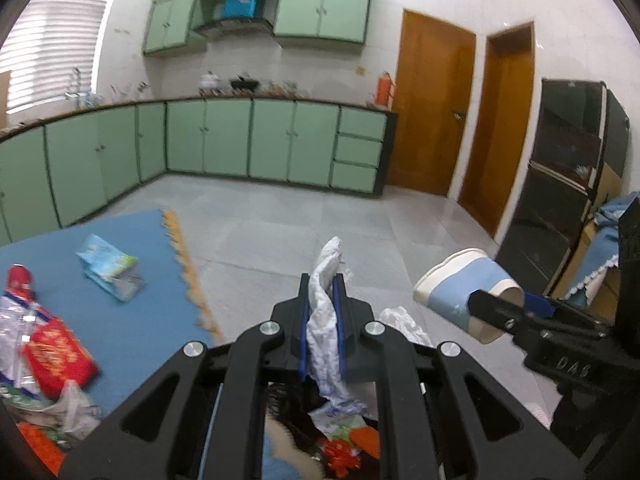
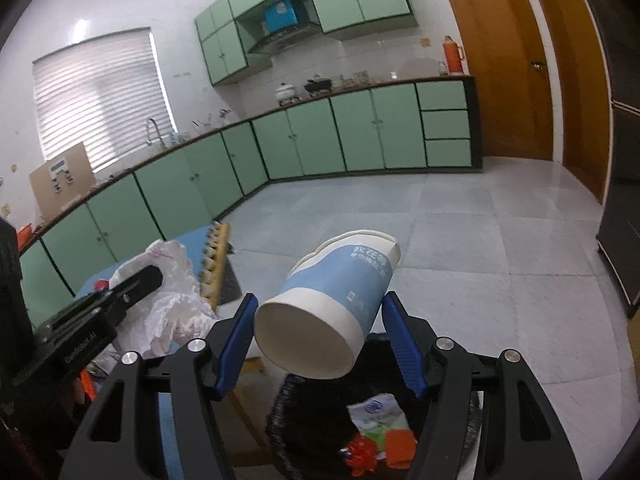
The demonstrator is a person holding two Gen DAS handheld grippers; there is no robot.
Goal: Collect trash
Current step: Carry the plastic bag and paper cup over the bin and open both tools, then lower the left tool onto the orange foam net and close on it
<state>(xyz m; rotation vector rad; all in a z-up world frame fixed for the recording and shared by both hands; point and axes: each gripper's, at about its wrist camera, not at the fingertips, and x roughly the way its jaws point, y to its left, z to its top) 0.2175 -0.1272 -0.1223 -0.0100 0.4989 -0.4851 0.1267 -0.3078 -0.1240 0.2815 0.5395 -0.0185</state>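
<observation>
The paper cup (image 2: 332, 312), white with a pale blue band, lies tilted on its side between my right gripper (image 2: 320, 336) fingers, base toward the camera and mouth pointing away, directly above the black-lined trash bin (image 2: 288, 420) that already has a white packet and some orange and red scraps in it. I judge I have it there so it can fall straight in. The blue pads (image 2: 236, 344) stand wide apart; the left one seems to touch the cup's base rim, but there looks to be a gap at the right one, so I cannot tell whether the cup is truly gripped or already loose. My left gripper (image 1: 322, 320) is closed narrow on a crumpled white plastic bag (image 1: 326, 300), which sticks up past the fingertips and hangs down behind them over the same bin, waiting its turn, I would guess. Out to the left the blue mat (image 1: 132, 320) carries more to pick up: a light blue and green packet (image 1: 110, 266), a red box (image 1: 58, 356) and clear plastic wrapping (image 1: 16, 320). Beyond lie grey floor tiles (image 1: 300, 232) and green cabinets (image 1: 248, 140).
</observation>
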